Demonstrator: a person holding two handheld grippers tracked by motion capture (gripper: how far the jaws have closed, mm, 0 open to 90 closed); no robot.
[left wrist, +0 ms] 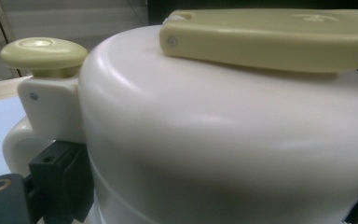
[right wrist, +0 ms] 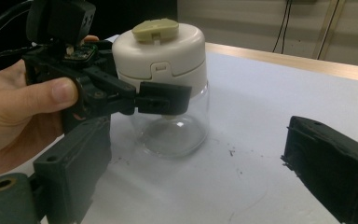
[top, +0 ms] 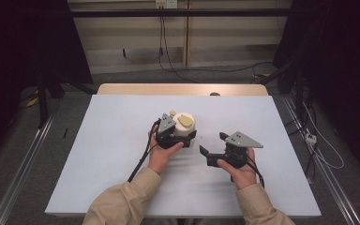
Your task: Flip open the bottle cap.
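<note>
Jar (top: pixel 183 125) stands upright near the middle of the table (top: pixel 112 140), slightly toward the far edge. Clear glass body (right wrist: pixel 177 126), white lid (right wrist: pixel 161 49) seated on top, pale yellow tab (right wrist: pixel 154 29) lying flat on the lid. A small yellow knob (left wrist: pixel 42 52) sits at the lid's side on a white bracket, seen close in the left claw view.

Left claw (top: pixel 180 137) is clamped on the jar: the right claw view shows one black jaw pressed across the jar just below the lid. The other jaw is behind the jar; contact on that side cannot be confirmed, but the hold looks firm. Left hand (top: pixel 161 154) wraps the claw body from the near side, thumb forward, forearm coming in diagonally from the near edge.

Right claw (top: pixel 213 145) hangs released, jaws spread wide and holding nothing, just right of the jar and apart from it, pointing left toward it. Right hand (top: pixel 238 169) grips it from below and behind; grey plate (top: pixel 243 139) faces up.

Progress, as judged: the jar is steadied, the lid is on and the tab is down, so opening has not begun. Likely left: bring the right claw to the lid or tab, close on it, and work it free while the left claw holds the body. Early stage.
</note>
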